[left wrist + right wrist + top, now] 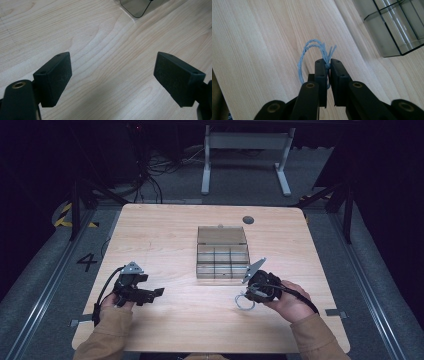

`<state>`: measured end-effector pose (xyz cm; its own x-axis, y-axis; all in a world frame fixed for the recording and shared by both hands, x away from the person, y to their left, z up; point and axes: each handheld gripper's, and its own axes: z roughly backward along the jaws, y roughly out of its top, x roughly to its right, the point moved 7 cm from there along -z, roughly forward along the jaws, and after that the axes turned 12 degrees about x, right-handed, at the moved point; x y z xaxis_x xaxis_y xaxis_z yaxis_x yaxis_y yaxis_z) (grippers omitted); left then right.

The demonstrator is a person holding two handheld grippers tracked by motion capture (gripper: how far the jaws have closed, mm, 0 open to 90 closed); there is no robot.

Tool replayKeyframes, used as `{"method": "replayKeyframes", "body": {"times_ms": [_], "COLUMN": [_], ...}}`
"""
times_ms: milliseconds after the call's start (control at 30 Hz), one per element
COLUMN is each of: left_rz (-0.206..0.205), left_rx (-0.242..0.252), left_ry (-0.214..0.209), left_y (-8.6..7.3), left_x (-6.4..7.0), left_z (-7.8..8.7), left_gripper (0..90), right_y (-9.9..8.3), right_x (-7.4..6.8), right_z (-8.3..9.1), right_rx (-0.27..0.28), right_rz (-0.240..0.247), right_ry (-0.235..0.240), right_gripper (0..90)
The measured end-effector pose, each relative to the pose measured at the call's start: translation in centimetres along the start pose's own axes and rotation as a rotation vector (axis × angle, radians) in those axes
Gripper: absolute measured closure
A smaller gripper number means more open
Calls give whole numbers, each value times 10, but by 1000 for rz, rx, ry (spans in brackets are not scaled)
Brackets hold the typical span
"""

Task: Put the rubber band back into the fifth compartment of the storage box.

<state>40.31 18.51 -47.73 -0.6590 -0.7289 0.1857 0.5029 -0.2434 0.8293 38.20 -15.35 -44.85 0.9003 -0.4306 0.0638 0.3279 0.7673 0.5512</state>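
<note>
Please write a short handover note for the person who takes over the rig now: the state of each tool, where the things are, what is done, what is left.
Right tool: shut on the blue string loop, held just above the table.
Left tool: open, holding nothing, over bare wood at the table's left.
Compartment box: mid-table, lid up, compartments look empty.
Done: string picked up.
Left: probably carry it to the box, drop it in a compartment, then maybe close the lid.

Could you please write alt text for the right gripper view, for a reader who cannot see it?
The right claw is shut on a light blue loop of twisted string, pinching it just below its frayed ends. It is over a pale wooden table. A clear plastic box with compartments sits at the upper right.
</note>
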Motion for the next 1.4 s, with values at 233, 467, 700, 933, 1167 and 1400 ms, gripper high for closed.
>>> {"method": "replayKeyframes", "body": {"times_ms": [233, 467, 700, 933, 1167, 1400], "left_rz": [5, 5, 12, 15, 16, 16], "left_rx": [-1, 3, 2, 6, 5, 6], "left_ry": [8, 12, 10, 6, 7, 6], "left_y": [-2, -2, -2, -2, -2, -2], "left_x": [-1, -2, -3, -3, -3, -3], "left_z": [1, 2, 3, 4, 3, 4], "left_gripper": [158, 158, 158, 158, 158, 158], "right_y": [5, 13, 23, 37, 45, 52], "right_x": [3, 7, 15, 30, 43, 54], "right_z": [6, 14, 15, 20, 22, 24], "right_rx": [20, 56, 52, 40, 35, 31], "right_rz": [-4, -6, -1, -5, -11, -9], "right_ry": [-16, -29, -32, -48, -64, -80], "right_gripper": [846, 846, 846, 846, 845, 846]}}
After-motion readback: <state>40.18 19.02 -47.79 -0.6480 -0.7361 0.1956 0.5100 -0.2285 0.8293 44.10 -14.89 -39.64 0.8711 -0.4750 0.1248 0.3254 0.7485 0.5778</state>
